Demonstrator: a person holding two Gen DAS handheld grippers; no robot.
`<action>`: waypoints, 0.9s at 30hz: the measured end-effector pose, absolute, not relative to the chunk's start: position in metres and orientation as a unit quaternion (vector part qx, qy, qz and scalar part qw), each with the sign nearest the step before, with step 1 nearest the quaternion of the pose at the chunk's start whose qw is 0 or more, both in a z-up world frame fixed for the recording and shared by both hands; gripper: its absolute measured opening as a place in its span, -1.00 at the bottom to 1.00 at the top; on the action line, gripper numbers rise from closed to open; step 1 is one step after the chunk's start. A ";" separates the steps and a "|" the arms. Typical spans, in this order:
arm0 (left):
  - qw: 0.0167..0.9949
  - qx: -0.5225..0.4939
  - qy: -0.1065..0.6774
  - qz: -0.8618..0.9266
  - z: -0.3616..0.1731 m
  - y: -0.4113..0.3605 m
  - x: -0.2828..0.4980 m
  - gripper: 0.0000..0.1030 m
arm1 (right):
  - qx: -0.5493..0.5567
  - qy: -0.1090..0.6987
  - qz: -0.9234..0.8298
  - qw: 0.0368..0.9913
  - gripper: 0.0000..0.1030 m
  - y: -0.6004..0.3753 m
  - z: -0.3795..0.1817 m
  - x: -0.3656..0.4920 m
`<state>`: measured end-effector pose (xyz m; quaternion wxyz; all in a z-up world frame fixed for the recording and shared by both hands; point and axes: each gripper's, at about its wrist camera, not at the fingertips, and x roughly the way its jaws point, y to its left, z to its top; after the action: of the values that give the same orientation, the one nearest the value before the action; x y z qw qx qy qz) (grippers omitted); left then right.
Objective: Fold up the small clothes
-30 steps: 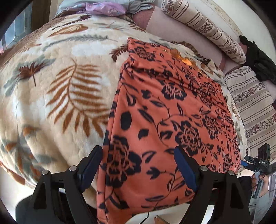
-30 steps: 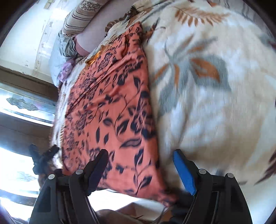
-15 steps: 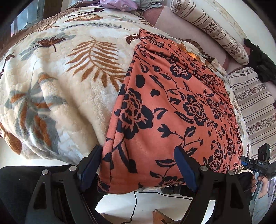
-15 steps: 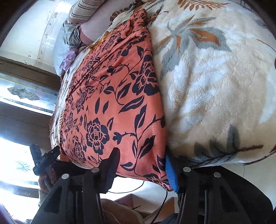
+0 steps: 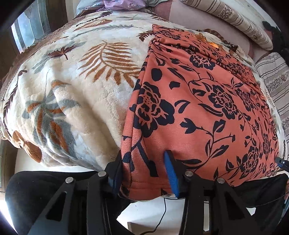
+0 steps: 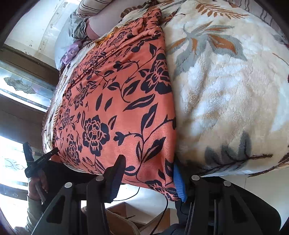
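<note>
An orange garment (image 5: 198, 108) with black flowers lies flat on a cream leaf-print blanket (image 5: 72, 90), its near hem hanging over the bed's edge. My left gripper (image 5: 142, 173) has the hem's left corner between its jaws, which are closing, and both pads touch the bunched fabric. In the right wrist view the same garment (image 6: 117, 99) lies on the blanket (image 6: 225, 90), and my right gripper (image 6: 148, 175) is shut on the hem's right corner. A hand holds the left gripper (image 6: 39, 160) at the far corner there.
Striped pillows (image 5: 234, 16) and a striped sheet (image 5: 274, 81) lie at the head and right side of the bed. Purple cloth (image 5: 122, 3) sits at the far end. A window (image 6: 21, 85) is on the left. Below the bed edge are pale floor, a cable and a cardboard box (image 6: 126, 207).
Both grippers came down to the garment's near hem. The right jaws closed on its right corner first, and the left jaws have now narrowed onto the left corner, bunching the fabric.
</note>
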<state>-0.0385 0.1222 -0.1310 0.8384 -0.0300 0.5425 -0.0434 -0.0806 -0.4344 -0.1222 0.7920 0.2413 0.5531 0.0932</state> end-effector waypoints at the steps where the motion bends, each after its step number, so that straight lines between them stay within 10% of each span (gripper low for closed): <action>1: 0.840 -0.025 0.541 -0.043 -0.131 0.120 -0.039 -0.20 | 0.240 0.552 0.093 0.793 0.05 -0.434 -0.122 -0.081; 17: 0.845 -0.016 0.533 -0.045 -0.131 0.120 -0.041 -0.34 | 0.224 0.557 0.080 0.796 0.06 -0.428 -0.123 -0.078; 23: 0.847 -0.028 0.527 -0.057 -0.124 0.122 -0.041 -0.77 | 0.254 0.552 0.071 0.791 -0.75 -0.439 -0.121 -0.085; 27: 0.856 -0.053 0.509 -0.072 -0.099 0.131 -0.043 -0.80 | 0.289 0.521 0.098 0.798 -0.78 -0.447 -0.102 -0.095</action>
<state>-0.0430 0.1311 -0.0994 0.8560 -0.0533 0.5092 -0.0719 -0.0949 -0.4472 -0.1017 0.7975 0.2887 0.5206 0.0978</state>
